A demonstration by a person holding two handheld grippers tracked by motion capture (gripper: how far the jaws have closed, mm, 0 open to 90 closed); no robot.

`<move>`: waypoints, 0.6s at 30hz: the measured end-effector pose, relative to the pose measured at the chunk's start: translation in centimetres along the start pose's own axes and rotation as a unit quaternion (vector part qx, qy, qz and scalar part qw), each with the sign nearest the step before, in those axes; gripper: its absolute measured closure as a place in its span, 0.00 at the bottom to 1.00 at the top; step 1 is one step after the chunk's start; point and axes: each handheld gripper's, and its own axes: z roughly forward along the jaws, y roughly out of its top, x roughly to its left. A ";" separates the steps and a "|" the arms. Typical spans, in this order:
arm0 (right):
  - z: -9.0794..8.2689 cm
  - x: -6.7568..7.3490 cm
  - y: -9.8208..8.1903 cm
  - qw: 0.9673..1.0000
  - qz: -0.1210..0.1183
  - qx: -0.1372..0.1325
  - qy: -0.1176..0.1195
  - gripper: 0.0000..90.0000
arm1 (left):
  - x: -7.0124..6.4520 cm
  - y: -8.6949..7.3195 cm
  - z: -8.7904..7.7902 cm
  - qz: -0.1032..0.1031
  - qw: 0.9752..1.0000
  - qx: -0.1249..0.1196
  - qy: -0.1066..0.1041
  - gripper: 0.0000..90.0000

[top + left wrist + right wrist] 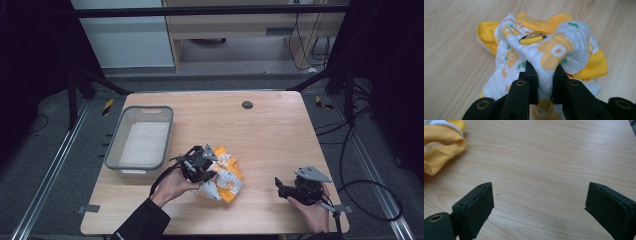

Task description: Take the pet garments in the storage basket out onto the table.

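Your left gripper (pixel 544 75) is clamped on a fold of the crumpled white quilted cloth with orange flower print and yellow knit trim (pixel 541 50); the fabric is pinched tight between the two black jaws and bulges up just beyond them. In the high view the same left gripper (pixel 207 172) sits on the near-left edge of that cloth (pixel 226 177), which lies bunched on the light wooden desk (pixel 270 130). A small yellow ribbed cylinder with a metal ring (pixel 532 39) rests on top of the cloth just ahead of your left jaws, lying on its side.

Your right gripper (pixel 539 202) has its jaws spread wide with nothing but bare desk between them. In the high view it (pixel 281 189) sits low over the desk, well apart from the cloth, its jaws pointing toward it. From the right gripper view, a yellow corner of the cloth (pixel 441 147) lies far ahead and to the left of the jaws.

A grey rectangular plastic bin (pixel 114 145) stands on the desk just beyond and to the left of your left gripper, close to the cloth but not touching it.
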 end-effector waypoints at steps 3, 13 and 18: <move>0.0 0.0 0.0 1.000 0.000 0.000 0.000 0.09 | -0.1 -0.1 0.2 0.000 1.000 0.001 -0.001 0.89; 0.1 0.1 0.0 1.000 0.002 0.002 0.002 0.09 | -0.4 -0.3 1.3 0.009 1.000 0.014 -0.006 0.81; 0.1 0.0 -0.1 1.000 0.000 0.003 0.002 0.09 | -0.2 -0.5 1.5 0.007 1.000 0.016 -0.009 0.74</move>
